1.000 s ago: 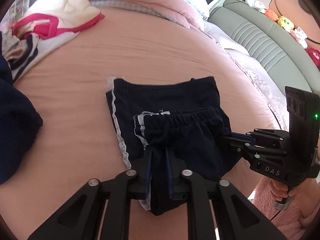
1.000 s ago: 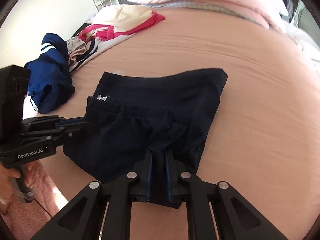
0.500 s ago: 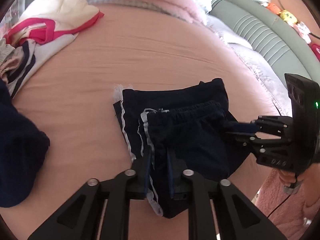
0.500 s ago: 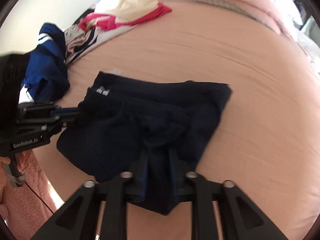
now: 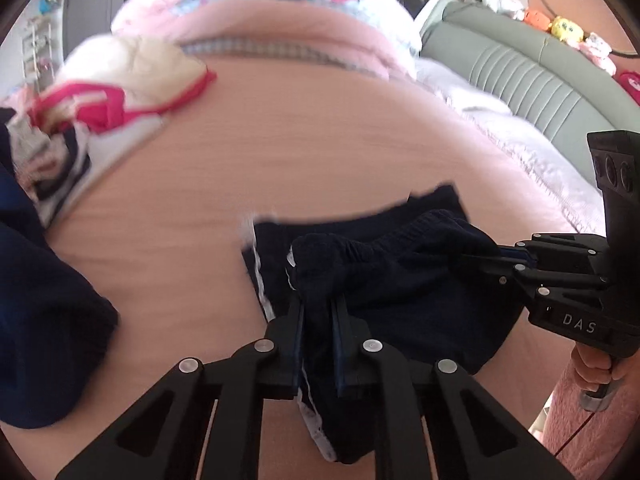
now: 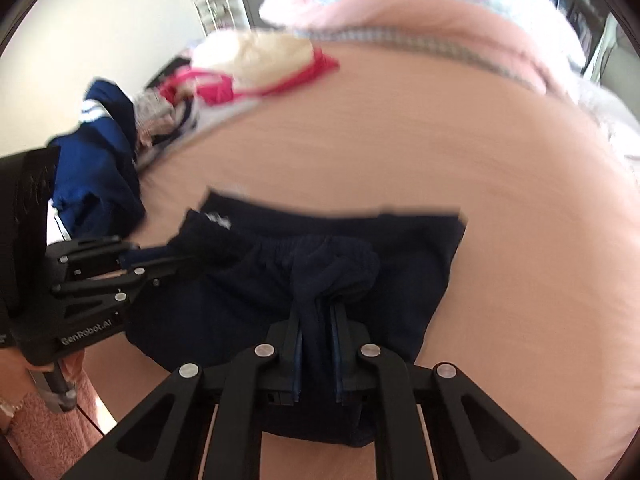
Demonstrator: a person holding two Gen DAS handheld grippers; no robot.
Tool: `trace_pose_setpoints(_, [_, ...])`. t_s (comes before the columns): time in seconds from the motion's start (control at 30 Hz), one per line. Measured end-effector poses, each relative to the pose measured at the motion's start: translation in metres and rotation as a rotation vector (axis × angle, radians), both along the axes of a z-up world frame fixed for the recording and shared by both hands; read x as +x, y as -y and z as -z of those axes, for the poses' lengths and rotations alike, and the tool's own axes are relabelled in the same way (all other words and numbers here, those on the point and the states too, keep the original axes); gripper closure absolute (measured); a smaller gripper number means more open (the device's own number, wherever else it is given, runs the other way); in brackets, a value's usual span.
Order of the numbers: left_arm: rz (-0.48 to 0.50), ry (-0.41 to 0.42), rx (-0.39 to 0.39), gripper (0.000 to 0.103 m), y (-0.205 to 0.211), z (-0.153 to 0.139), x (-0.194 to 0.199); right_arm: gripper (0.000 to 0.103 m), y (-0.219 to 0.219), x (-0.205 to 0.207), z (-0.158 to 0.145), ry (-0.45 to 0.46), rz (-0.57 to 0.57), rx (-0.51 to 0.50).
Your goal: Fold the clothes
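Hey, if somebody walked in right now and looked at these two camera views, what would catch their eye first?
First, the dark navy shorts on the pink bed sheet, pinched at the near edge by both the left gripper and the right gripper. Next, the heap of unfolded clothes, pink, cream and blue, at the far left of the bed.

White letters "DAS" stand on the black body of the right claw (image 5: 476,258), seen from the left wrist. "GenRobot.AI" stands on the body of the left claw (image 6: 176,258), seen from the right wrist.
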State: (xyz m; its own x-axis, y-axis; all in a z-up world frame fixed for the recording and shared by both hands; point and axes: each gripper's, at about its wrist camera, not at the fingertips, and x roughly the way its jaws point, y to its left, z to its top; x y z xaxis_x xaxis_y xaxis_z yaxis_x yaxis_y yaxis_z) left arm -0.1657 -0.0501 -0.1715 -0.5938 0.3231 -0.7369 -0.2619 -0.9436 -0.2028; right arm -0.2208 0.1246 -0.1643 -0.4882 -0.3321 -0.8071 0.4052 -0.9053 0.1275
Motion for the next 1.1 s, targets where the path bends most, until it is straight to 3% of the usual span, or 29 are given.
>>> trace_pose_setpoints(0.13, [0.009,-0.073,-0.002,0.094,-0.001,-0.017,-0.01,0.094,-0.001,0.003,-0.025,-0.151,0.008,-0.016])
trace_pose_setpoints(0.17, [0.008,-0.029,-0.001,0.093,0.001,-0.01,-0.02,0.094,-0.002,0.001,-0.028,-0.179,0.016,-0.024])
trace_pose_setpoints(0.2, [0.006,0.015,0.0,0.093,0.002,-0.004,-0.029,0.094,-0.002,-0.007,-0.025,-0.16,0.023,-0.03])
trace_pose_setpoints(0.27, [0.003,0.104,0.002,0.086,0.005,0.01,-0.048,0.087,-0.005,-0.029,0.0,-0.028,0.036,-0.032])
trace_pose_setpoints(0.3, [-0.001,0.152,0.0,0.083,0.007,0.017,-0.058,0.068,-0.006,-0.04,0.012,0.038,0.042,-0.033])
trace_pose_setpoints(0.33, [-0.013,0.199,-0.007,0.082,0.01,0.026,-0.063,0.062,-0.011,-0.048,0.026,0.109,0.059,-0.027])
trace_pose_setpoints(0.37, [-0.011,0.175,0.01,0.082,0.014,0.022,-0.061,0.063,-0.016,-0.055,0.04,0.178,0.075,-0.023])
trace_pose_setpoints(0.47, [-0.076,0.0,-0.041,0.074,0.025,-0.012,-0.033,0.061,-0.043,-0.039,0.01,0.063,0.127,-0.162])
trace_pose_setpoints(0.53, [-0.096,-0.09,-0.002,0.074,0.031,-0.026,-0.013,0.061,-0.062,-0.024,-0.012,-0.048,0.187,-0.257])
trace_pose_setpoints(0.57, [-0.076,-0.092,0.018,0.074,0.03,-0.026,-0.01,0.061,-0.072,-0.016,-0.021,-0.105,0.221,-0.309])
trace_pose_setpoints(0.63, [-0.036,-0.089,0.05,0.074,0.026,-0.025,-0.005,0.061,-0.066,-0.016,-0.022,-0.082,0.176,-0.298])
trace_pose_setpoints(0.73, [0.003,-0.007,-0.03,0.074,0.011,-0.008,-0.01,0.062,-0.05,-0.01,0.002,-0.015,0.133,-0.121])
trace_pose_setpoints(0.83, [-0.104,0.079,-0.131,0.072,0.02,0.009,-0.015,0.062,-0.034,-0.003,0.026,0.051,0.09,0.055])
trace_pose_setpoints(0.87, [-0.135,0.107,-0.059,0.071,0.032,0.01,-0.016,0.062,-0.028,-0.001,0.034,0.072,0.076,0.113])
trace_pose_setpoints(0.93, [-0.197,0.158,0.075,0.072,0.056,0.007,-0.014,0.062,-0.043,0.012,0.029,0.026,0.12,0.063])
trace_pose_setpoints(1.07, [-0.243,0.199,0.298,0.072,0.077,0.001,0.022,0.053,-0.082,0.026,0.008,0.025,0.235,-0.173])
trace_pose_setpoints(1.1, [-0.244,0.213,0.353,0.072,0.078,0.005,0.029,0.051,-0.084,0.023,0.014,0.085,0.226,-0.213])
